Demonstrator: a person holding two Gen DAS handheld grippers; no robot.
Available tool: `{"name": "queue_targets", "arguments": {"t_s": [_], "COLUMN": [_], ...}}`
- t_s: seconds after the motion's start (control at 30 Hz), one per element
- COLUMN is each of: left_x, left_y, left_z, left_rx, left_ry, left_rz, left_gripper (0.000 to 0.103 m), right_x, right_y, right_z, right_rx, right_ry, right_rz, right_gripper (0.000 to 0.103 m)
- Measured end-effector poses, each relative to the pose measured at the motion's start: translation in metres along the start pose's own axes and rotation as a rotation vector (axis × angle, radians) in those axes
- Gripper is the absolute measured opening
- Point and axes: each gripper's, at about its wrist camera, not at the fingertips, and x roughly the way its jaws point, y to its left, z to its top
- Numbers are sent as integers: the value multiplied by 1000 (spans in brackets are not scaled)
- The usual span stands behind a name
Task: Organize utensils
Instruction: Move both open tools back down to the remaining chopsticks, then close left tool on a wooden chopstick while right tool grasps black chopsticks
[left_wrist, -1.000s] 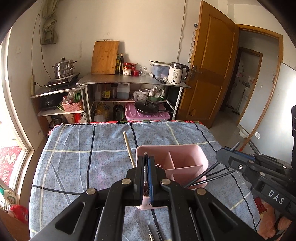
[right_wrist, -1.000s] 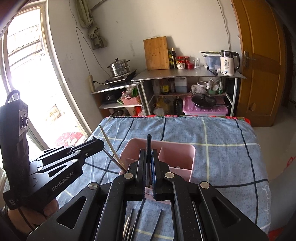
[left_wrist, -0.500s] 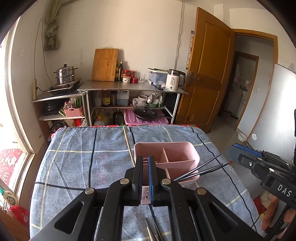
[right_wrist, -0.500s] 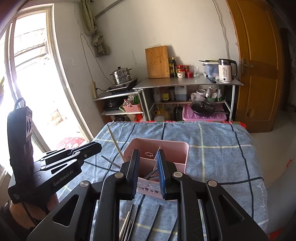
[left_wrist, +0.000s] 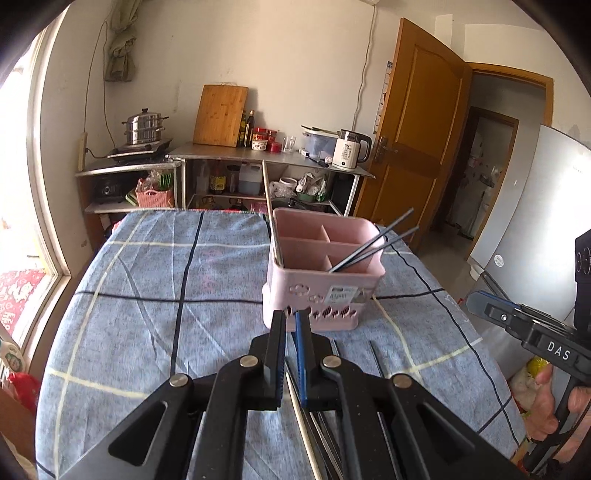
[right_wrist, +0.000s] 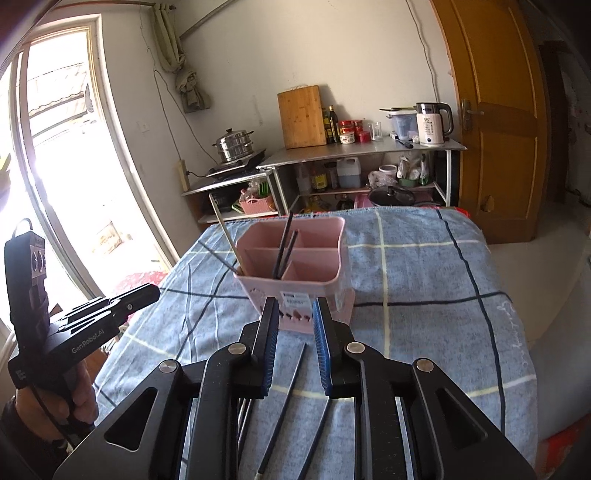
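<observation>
Standing on the counter (left_wrist: 155, 280), which is draped in a blue plaid cloth, is a pink utensil caddy (left_wrist: 321, 291) divided into compartments. Two dark chopsticks (left_wrist: 373, 247) lean out of its near-right compartment in the left wrist view, and a pale wooden chopstick (right_wrist: 226, 236) leans at its left corner. The left gripper (left_wrist: 290, 317) hovers just short of the caddy, its jaws nearly closed with only a thin gap and nothing between them. The right gripper (right_wrist: 295, 308) hangs beside it, its jaws parted and empty. More dark chopsticks (right_wrist: 282, 402) lie loose on the cloth beneath the grippers, together with a pale one (left_wrist: 303, 424). A hand (right_wrist: 51, 410) grips the left gripper's handle.
</observation>
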Motion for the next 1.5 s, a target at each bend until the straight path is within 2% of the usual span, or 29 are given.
{"name": "queue_targets", "arguments": {"t_s": [0.27,0.47,0.73,0.97,1.17,1.3,1.5], "left_x": [17,42,79,99,104,106,109], "left_y": [7,12,10,5,1,-3,-3], "left_z": [-65,-87,-93,-97,-96,-96,-94], "left_rx": [-47,-70,-76,-52,-32,-12,-5], "left_ry": [128,207,279,317,310,309,311], "left_rz": [5,7,2,16,21,24,41], "left_gripper": [4,4,12,12,14,20,20], "right_x": [15,29,49,68,78,83,87], "right_y": [-5,-15,-25,-30,-32,-32,-32], "right_z": [-59,-89,-99,-101,-102,-104,-105], "right_rx": [23,56,82,82,86,87,88], "right_ry": [128,205,258,286,301,313,321], "right_rz": [-6,-31,-44,-52,-56,-56,-54], "right_gripper": [20,20,20,20,20,20,20]}}
